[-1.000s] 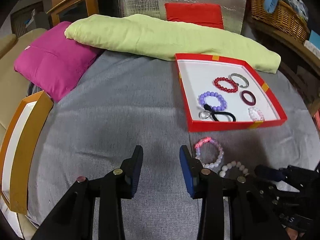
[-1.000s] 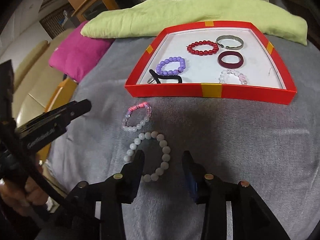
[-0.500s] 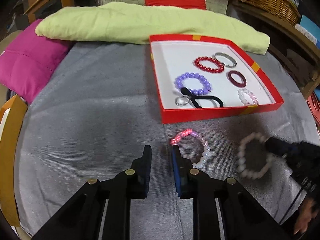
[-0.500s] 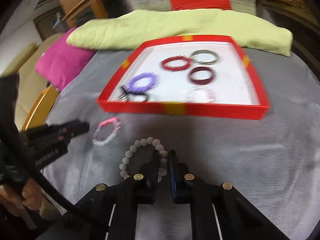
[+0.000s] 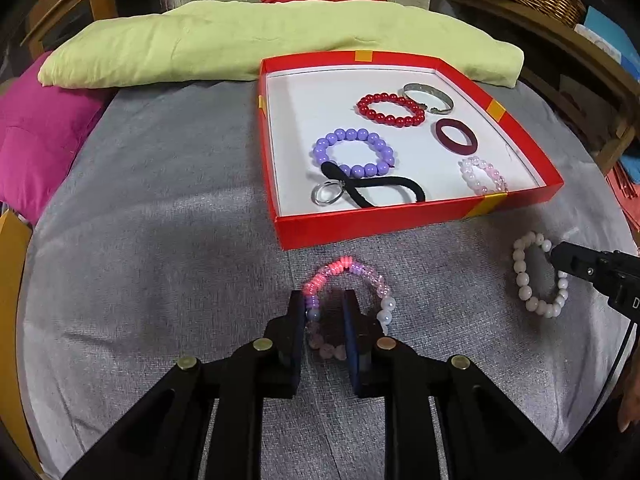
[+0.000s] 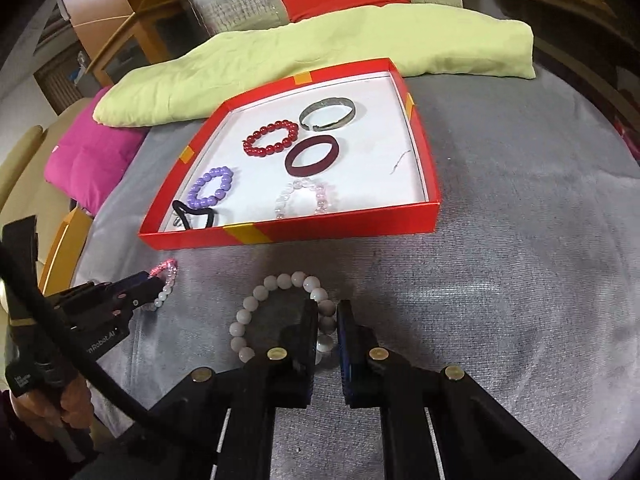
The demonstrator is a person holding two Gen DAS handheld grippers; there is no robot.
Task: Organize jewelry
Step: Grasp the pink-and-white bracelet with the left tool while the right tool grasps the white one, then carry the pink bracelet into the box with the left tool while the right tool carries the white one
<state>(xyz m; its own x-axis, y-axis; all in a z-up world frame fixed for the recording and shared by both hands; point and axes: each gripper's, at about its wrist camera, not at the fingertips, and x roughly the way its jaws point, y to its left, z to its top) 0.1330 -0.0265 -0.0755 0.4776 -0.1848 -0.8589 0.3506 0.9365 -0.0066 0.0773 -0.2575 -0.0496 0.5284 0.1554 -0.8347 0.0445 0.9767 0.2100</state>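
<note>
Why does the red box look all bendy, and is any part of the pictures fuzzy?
Left wrist view: the fisheye lens bows the red box and darkens the corners; the beads show sharp, with a shadow between the left hand-held gripper fingers. Right wrist view: the box leans and curves the same way; the white bead bracelet is clear, the pale pink bracelet slightly soft.

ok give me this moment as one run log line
left hand-held gripper: closing around pink bracelet | right hand-held gripper: shut on white bracelet | red box: six pieces inside
</note>
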